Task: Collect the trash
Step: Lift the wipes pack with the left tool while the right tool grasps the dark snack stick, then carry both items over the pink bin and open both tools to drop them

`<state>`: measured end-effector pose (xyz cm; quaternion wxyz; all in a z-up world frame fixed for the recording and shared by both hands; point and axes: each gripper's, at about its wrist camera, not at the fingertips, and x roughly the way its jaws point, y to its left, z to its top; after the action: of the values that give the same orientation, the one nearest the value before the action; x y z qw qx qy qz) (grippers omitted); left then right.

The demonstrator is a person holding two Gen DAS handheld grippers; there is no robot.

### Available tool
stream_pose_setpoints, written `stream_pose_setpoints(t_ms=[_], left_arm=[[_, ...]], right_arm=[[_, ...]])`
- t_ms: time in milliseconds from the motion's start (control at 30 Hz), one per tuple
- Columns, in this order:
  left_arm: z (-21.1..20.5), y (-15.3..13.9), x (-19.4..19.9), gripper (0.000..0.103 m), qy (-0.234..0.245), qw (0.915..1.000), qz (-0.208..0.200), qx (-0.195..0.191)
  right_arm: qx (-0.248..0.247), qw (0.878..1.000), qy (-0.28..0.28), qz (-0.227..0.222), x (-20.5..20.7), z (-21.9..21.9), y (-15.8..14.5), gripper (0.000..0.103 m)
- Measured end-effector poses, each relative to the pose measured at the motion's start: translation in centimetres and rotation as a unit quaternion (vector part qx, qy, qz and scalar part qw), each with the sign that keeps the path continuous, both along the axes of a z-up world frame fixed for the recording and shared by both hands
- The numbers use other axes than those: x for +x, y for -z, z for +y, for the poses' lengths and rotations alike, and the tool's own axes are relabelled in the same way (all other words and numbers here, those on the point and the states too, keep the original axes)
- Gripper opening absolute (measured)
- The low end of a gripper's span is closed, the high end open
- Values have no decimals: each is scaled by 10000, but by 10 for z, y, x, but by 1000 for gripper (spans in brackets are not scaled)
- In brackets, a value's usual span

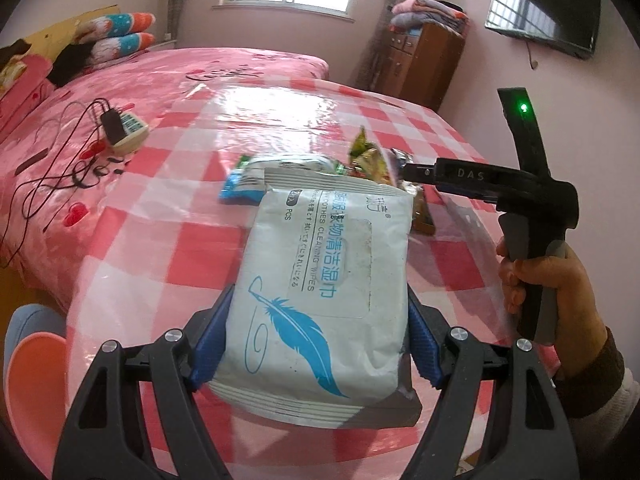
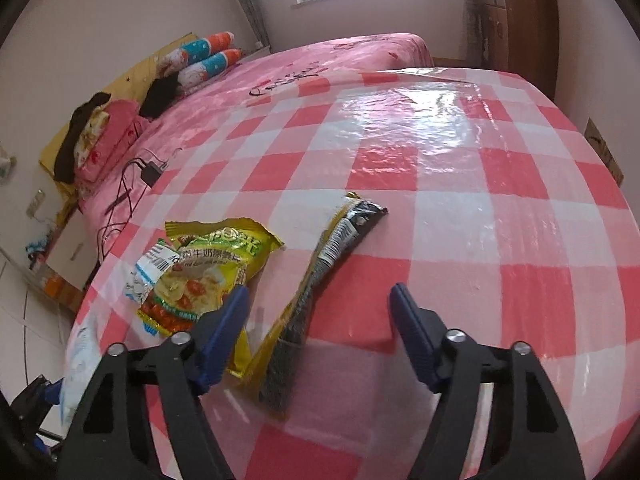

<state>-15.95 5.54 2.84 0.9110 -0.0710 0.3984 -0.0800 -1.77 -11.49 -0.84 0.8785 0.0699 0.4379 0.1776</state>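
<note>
We see wipes pack (image 1: 320, 280) between left jaws: soft white plastic film, slightly creased, dull sheen. Pads (image 1: 210, 344) blue, ribbed, matt. Tablecloth (image 2: 460, 184) ahead of right jaws: glossy wrinkled plastic, window glare on it. Between right jaws we note long wrapper (image 2: 320, 276), shiny crinkled foil. Left of them, yellow bag (image 2: 208, 276), glossy film.

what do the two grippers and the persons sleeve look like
Both grippers, left and right, have black angular linkage arms with silver round pivot screws and ribbed blue finger pads. Seen from the side, the right one has a black body marked DAS, a grey pistol handle and a green light. The sleeve has a brown knit cuff over white.
</note>
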Motion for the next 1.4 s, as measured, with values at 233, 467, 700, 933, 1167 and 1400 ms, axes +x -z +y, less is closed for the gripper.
stream_pose_setpoints(t_ms=[233,467,700,933,1167,1400], left_arm=[[25,1,-5,77,-251,9996,-43,-153],[48,6,-10,77,-476,9983,-41,-348],[66,11,-16,77,-627,9967,-38,-506],[79,12,-24,77,-745,9952,-73,-623],[92,9,-31,77,-894,9938,-166,-639],[107,3,-41,77,-1133,9916,-263,-574]], right_arm=[[-550,9985,-4,-44,11,22,4,51],[-965,9951,-4,-213,11,34,6,32],[-870,9960,6,-211,7,29,5,18],[-720,9967,175,-335,-8,17,-3,12],[-401,9973,363,-504,-26,1,-22,10],[35,9967,351,-732,-45,-3,-51,10]])
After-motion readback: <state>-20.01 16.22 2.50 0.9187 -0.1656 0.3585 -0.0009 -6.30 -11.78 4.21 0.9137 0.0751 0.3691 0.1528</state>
